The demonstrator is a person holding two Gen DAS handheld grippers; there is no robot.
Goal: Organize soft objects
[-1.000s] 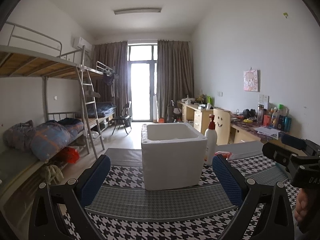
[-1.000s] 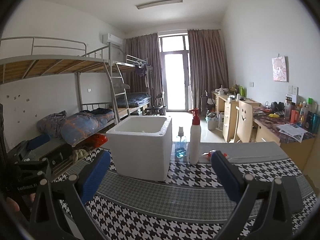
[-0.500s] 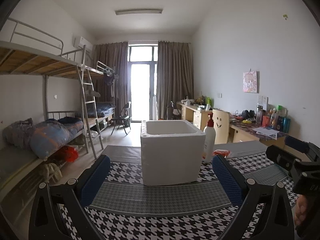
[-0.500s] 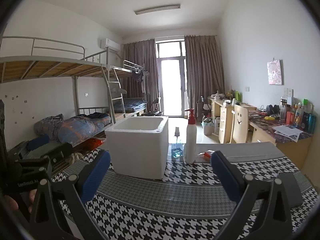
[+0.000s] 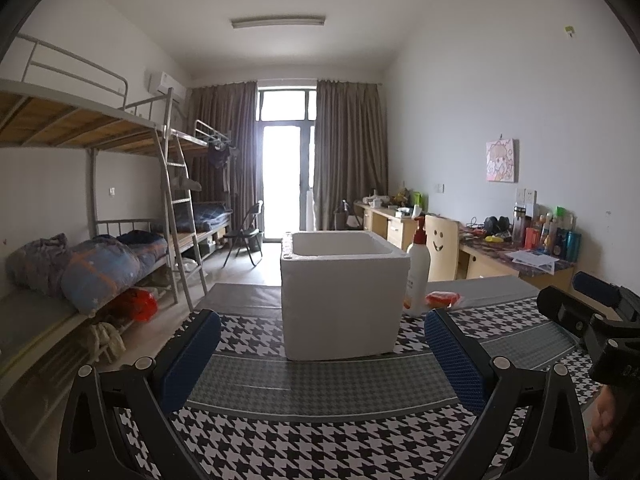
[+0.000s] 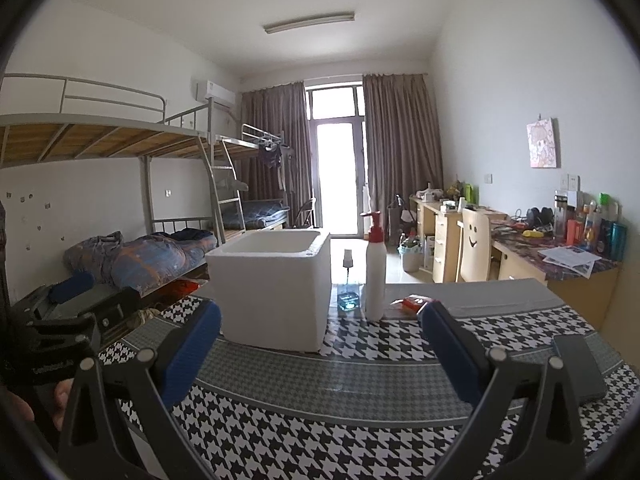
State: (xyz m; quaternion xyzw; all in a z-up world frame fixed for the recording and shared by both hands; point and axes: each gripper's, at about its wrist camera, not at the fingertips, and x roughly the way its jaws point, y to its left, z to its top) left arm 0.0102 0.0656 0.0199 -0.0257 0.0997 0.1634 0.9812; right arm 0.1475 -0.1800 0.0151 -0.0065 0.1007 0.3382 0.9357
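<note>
A white foam box stands open-topped on the houndstooth tablecloth; it also shows in the right wrist view. A small red-orange soft packet lies behind a white pump bottle, and shows in the right wrist view too. My left gripper is open and empty, held above the cloth in front of the box. My right gripper is open and empty, to the right of the left one.
The white pump bottle and a small blue glass spray bottle stand right of the box. A dark phone-like slab lies on the cloth at right. Bunk beds line the left wall, desks the right.
Both views have tilted slightly upward and the box sits a little lower in frame. Both grippers stay open and empty.
</note>
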